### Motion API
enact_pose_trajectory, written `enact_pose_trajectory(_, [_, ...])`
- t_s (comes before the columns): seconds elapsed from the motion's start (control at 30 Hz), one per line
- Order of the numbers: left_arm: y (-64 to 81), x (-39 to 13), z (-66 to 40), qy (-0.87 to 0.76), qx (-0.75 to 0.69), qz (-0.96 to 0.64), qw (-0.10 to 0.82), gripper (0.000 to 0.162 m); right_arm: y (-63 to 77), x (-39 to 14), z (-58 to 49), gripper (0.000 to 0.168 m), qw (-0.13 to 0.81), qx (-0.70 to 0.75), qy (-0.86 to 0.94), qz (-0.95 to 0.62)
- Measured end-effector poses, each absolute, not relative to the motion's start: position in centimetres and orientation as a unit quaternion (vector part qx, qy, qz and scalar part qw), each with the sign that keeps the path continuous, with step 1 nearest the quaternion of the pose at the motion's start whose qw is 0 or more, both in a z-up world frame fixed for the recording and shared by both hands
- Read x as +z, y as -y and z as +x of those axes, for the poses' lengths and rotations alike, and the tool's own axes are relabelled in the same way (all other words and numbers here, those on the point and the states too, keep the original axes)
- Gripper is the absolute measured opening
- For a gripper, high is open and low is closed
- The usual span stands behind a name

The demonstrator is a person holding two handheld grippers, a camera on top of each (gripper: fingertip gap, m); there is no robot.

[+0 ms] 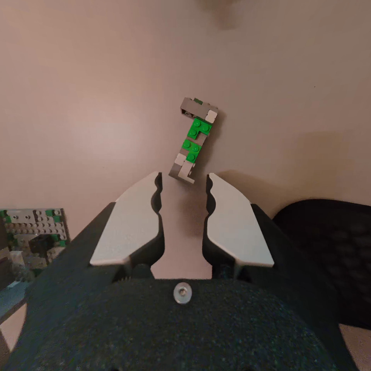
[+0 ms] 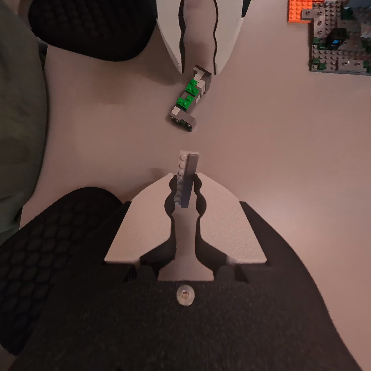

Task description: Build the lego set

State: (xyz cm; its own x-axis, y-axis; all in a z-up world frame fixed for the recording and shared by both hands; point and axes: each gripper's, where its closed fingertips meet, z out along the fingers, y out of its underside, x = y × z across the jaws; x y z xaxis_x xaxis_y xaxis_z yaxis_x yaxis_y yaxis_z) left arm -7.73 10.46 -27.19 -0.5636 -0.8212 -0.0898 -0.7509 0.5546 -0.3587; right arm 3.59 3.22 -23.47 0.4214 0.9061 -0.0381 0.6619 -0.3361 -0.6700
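Small build: a grey strip with green pieces (image 1: 192, 140) lies flat on the pale table (image 1: 100, 100), just ahead of the left gripper's tips.
Handling: light and stiff, I'd judge, but the snapped-on bits could pop off; pinch across its long grey sides.
Left gripper (image 1: 183, 176): wide open, empty.
Right gripper (image 2: 185, 175): closed on a long grey plate (image 2: 187, 172), which sticks out toward the strip.
Right view only: the held plate and an orange-cornered big model (image 2: 339, 36).
Left view only: the strip's studs close up.
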Motion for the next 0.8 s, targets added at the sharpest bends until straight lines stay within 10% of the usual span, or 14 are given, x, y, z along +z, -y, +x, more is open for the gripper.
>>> enact_pose_trajectory(0.33, [-9.9,-28.5,-7.3,-0.863,-0.197,-0.444,0.141,0.027,-2.7,-23.9,2.7,0.016,0.284,0.221,0.499,-0.788])
enact_pose_trajectory(0.8, [-4.1,-25.1,-6.3,-0.643,-0.431,-0.628,-0.078,0.027,-2.7,-23.0,-0.9,0.016,0.298,0.171,0.565,-0.750])
